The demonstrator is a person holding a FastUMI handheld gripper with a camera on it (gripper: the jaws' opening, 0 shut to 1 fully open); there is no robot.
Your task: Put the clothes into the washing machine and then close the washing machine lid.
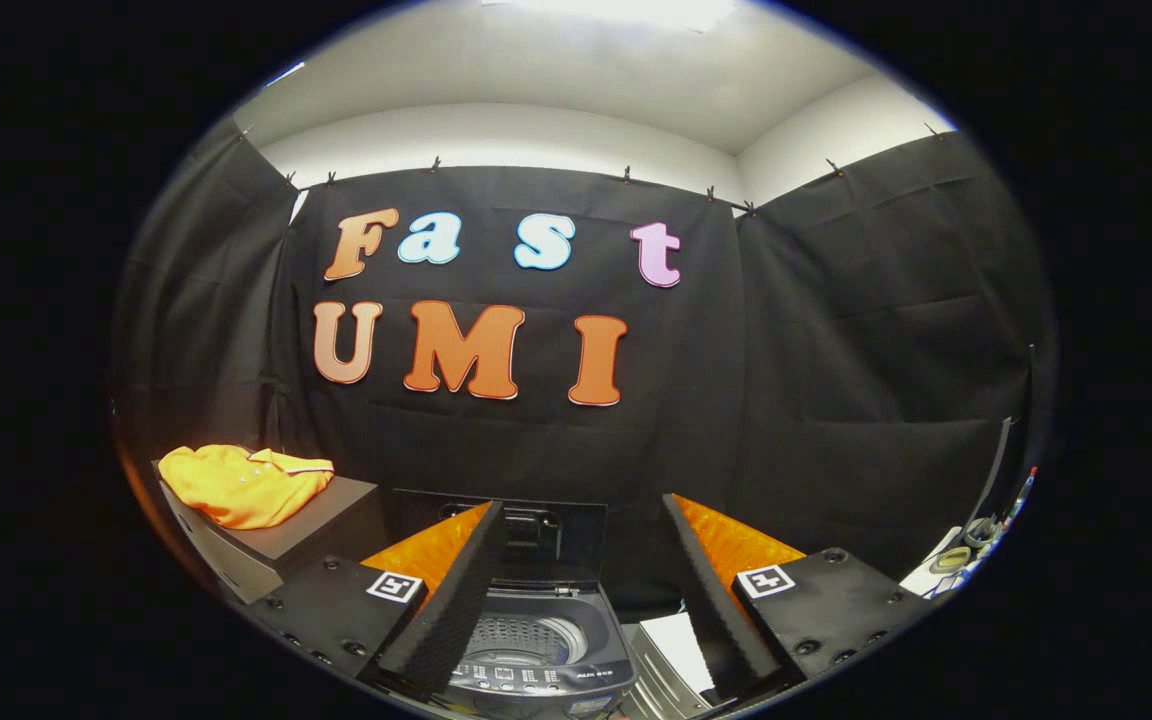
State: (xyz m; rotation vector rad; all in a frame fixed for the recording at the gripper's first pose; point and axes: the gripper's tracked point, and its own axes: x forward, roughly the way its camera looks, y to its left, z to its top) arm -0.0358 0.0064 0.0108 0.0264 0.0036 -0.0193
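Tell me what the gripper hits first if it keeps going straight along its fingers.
Probably the raised lid of the open washing machine, which stands between the open gripper fingers just ahead; beyond it is the booth's black cloth wall. Depth is unclear.

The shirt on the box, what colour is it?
Orange, with a pale striped collar. The shirt shows best in the gripper view, left of the open gripper.

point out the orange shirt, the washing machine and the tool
orange shirt (241, 487), gripper view, middle of the folded cloth on the grey box.
washing machine (536, 640), gripper view, its drum opening, lid up.
tool (586, 590), gripper view, open gap between its fingers, holding nothing.
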